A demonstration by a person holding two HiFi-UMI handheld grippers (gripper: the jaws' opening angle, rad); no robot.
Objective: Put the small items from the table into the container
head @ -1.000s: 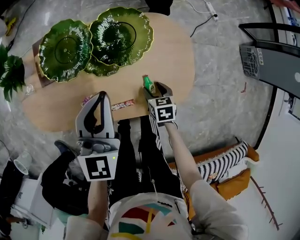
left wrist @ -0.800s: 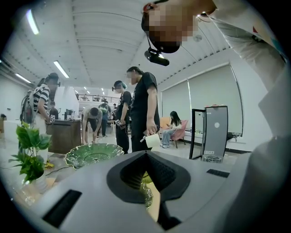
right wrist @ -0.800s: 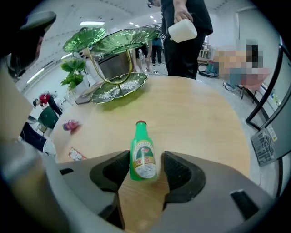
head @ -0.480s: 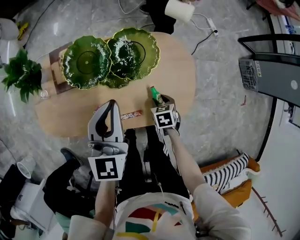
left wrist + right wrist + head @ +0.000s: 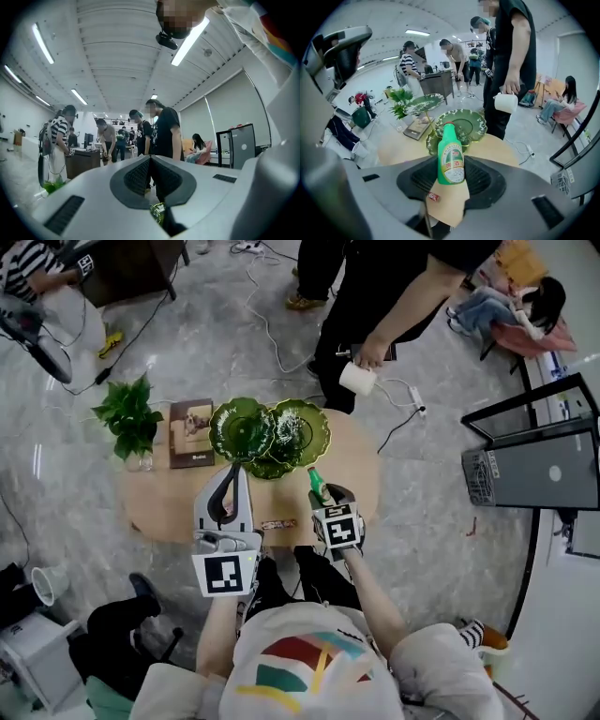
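Observation:
My right gripper [image 5: 323,495] is shut on a small green bottle [image 5: 319,486] with a red-and-white label and holds it upright, well above the oval wooden table [image 5: 159,507]. In the right gripper view the bottle [image 5: 450,157] stands between the jaws of the right gripper [image 5: 451,176]. Beyond it lie green scalloped glass plates [image 5: 461,124]. The left gripper [image 5: 239,470] hangs above the table's near half. Its pads meet in the left gripper view, so the left gripper [image 5: 150,161] is shut on nothing. A small red snack wrapper [image 5: 278,523] lies near the table's front edge.
Three green plates [image 5: 242,427] overlap at the table's far side, beside a book [image 5: 191,432] and a potted plant [image 5: 128,413]. A person holding a white cup [image 5: 356,378] stands just beyond the table. A dark cabinet [image 5: 534,465] stands at the right, and cables run across the floor.
Both grippers have risen far above the table, which now looks much smaller. The right gripper closed on the green bottle and lifted it off the tabletop.

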